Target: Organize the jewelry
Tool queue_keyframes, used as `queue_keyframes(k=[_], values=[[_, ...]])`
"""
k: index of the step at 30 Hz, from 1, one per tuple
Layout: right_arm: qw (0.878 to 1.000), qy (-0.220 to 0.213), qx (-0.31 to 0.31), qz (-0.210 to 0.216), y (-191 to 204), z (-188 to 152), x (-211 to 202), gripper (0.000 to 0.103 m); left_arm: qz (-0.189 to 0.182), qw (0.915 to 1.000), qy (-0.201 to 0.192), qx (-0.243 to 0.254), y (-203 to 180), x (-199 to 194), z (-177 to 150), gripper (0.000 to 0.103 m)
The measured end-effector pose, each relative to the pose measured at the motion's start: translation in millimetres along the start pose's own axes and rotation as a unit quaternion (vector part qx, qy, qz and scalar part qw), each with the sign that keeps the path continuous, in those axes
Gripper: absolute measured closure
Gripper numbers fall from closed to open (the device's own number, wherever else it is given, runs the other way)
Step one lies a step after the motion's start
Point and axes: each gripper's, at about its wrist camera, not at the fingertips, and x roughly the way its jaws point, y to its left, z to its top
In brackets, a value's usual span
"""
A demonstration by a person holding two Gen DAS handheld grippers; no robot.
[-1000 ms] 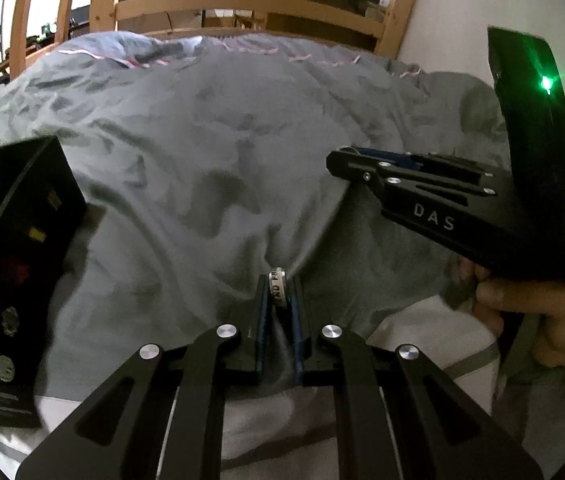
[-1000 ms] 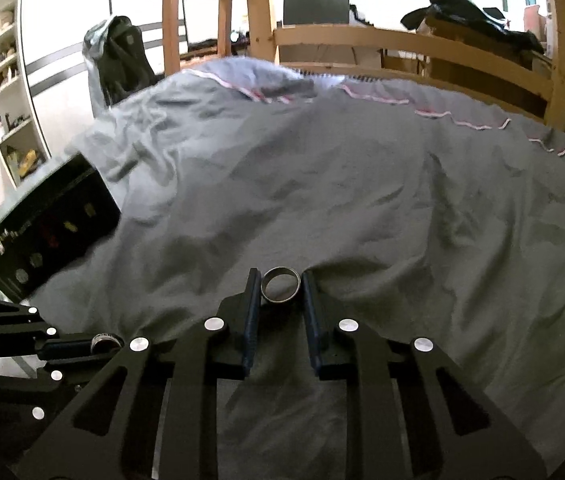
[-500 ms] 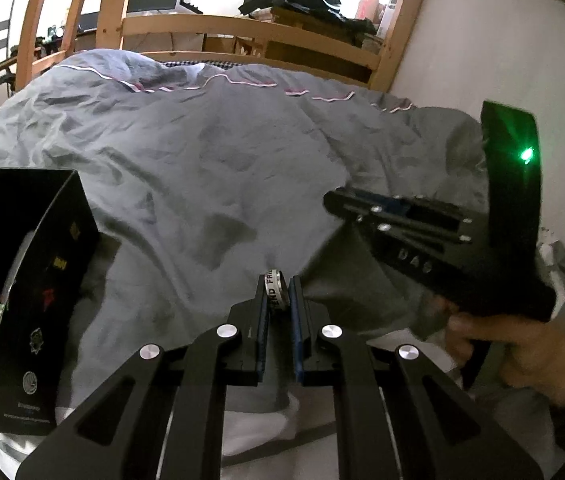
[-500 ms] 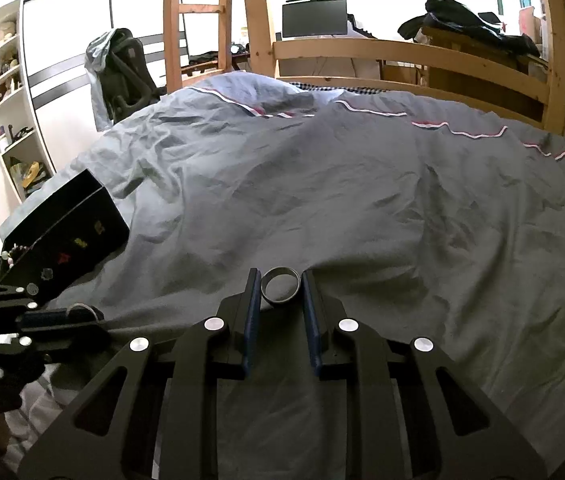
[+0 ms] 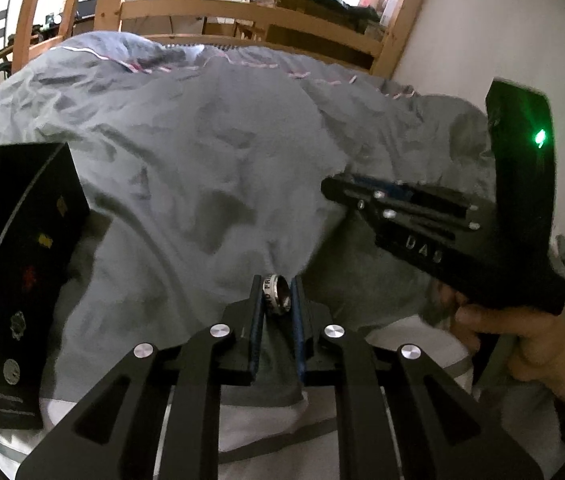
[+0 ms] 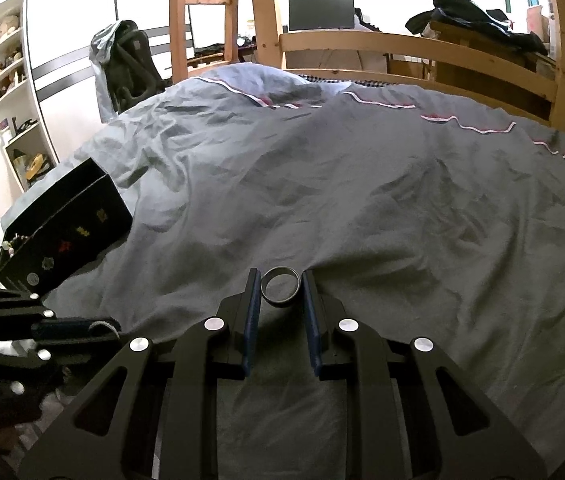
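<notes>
1. now the left gripper (image 5: 277, 300) is nearly closed, pinching a lettered ring (image 5: 275, 294) on edge between its fingertips.
2. likewise the right gripper (image 6: 281, 292) clamps a plain ring (image 6: 280, 286) at its tips, jaws a little wider.
3. a black box (image 6: 64, 224) with beads inside sits on the grey duvet (image 6: 362, 200), ahead and left of both tools.
</notes>
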Motion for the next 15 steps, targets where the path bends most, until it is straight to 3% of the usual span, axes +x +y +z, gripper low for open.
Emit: queue_keyframes(k=[5,6,12,13,14,15], values=[[1.0,0.003,-0.002,-0.001,1,0,0,0.082,-0.016,0.9995,-0.021,-0.015,5,-12,5,0.094],[1.0,0.003,-0.003,-0.001,1,0,0,0.082,-0.022,0.9993,-0.023,-0.021,7,-13,6,0.1],[1.0,0.004,-0.002,-0.001,2,0,1,0.082,-0.009,0.9994,-0.002,-0.034,15,-2,4,0.101],[1.0,0.004,-0.002,-0.001,1,0,1,0.082,-0.008,0.9993,0.002,-0.036,16,0,3,0.098],[1.0,0.005,-0.002,-0.001,1,0,1,0.082,-0.006,0.9994,0.003,-0.034,14,1,3,0.084],[1.0,0.006,-0.002,-0.001,2,0,1,0.082,-0.007,0.9995,0.001,-0.03,12,0,3,0.056]])
